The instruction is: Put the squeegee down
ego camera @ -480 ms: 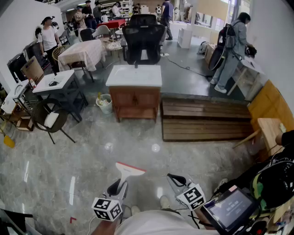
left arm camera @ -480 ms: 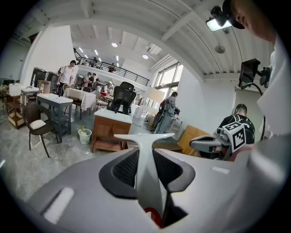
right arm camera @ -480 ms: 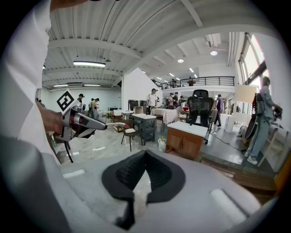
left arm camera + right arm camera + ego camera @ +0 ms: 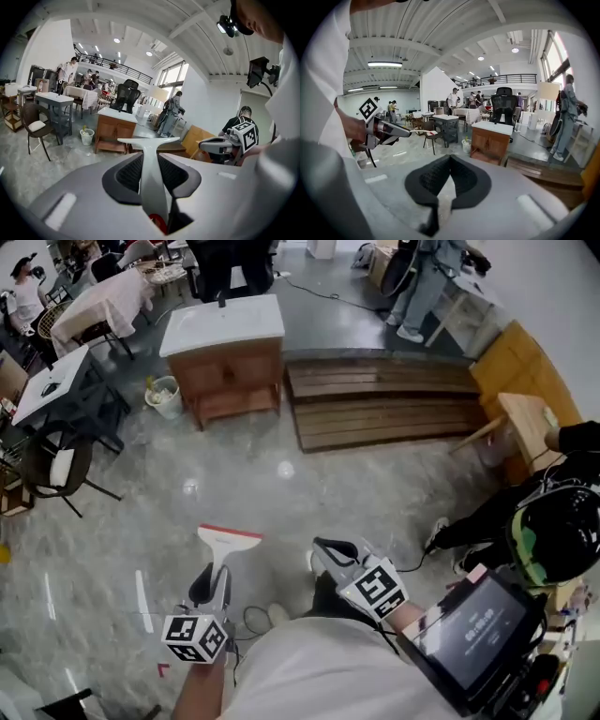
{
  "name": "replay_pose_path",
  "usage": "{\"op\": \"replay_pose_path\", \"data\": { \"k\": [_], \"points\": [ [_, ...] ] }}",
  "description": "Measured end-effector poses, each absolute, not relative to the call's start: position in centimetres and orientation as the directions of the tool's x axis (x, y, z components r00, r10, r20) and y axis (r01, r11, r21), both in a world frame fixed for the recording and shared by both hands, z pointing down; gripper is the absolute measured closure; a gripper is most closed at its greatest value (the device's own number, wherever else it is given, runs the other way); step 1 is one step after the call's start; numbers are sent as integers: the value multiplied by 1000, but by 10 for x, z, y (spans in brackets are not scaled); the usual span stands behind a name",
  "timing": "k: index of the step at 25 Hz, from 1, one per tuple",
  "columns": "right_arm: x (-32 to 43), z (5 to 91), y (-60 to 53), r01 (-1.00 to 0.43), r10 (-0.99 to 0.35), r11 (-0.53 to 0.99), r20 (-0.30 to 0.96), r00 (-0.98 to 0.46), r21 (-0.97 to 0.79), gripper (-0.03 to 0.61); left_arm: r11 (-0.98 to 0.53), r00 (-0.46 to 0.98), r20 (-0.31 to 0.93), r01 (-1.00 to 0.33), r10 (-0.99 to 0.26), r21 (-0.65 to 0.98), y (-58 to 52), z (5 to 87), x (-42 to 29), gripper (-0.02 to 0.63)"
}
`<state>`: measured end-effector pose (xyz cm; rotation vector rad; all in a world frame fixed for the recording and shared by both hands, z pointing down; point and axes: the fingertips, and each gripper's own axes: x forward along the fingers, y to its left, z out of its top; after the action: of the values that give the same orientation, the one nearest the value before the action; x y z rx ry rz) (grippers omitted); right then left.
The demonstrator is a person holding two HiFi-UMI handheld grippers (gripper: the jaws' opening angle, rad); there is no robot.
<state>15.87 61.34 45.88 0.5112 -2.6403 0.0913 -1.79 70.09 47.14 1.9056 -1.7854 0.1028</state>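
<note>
the floor [image 4: 281, 493], grey and glossy, takes up most of the head view, and nothing lies on the stretch just ahead of the person. along its far edge sit a low wooden platform [image 4: 384, 409] and, left of that, a white-topped cabinet [image 4: 225, 362]. both are well apart from the claws, so the floor looks like the likeliest place to set anything down.

the left claw [image 4: 212, 585] is clamped on the squeegee [image 4: 225, 547]. its pads press on the narrow white handle [image 4: 152, 178], so the blade sticks out ahead of the tips, crossbar roughly level. gripping that low on the handle keeps the blade clear of the claw and lets it reach the floor first. the claw tips downward, but the squeegee hangs in the air above the floor and touches nothing, so the putting-down is not yet done.

the right claw [image 4: 326, 551] sits just beside it to the right. its own view shows the tips together [image 4: 449, 161] with nothing between them. it appears parked out of the way, since one claw is enough for this tool.
</note>
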Motion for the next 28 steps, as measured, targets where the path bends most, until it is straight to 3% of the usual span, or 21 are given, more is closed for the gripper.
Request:
{"op": "replay_pose_path", "data": {
  "k": [12,28],
  "points": [
    [182,457,404,-390,-368,921,370,-853,18,546,-16,135,409,-960,-903,280,492,466,17,506],
    [221,480,207,-478,-422,878,424,-801,-31,546,-23,139,401,-960,-906,280,276,459,12,506]
  ]
}}
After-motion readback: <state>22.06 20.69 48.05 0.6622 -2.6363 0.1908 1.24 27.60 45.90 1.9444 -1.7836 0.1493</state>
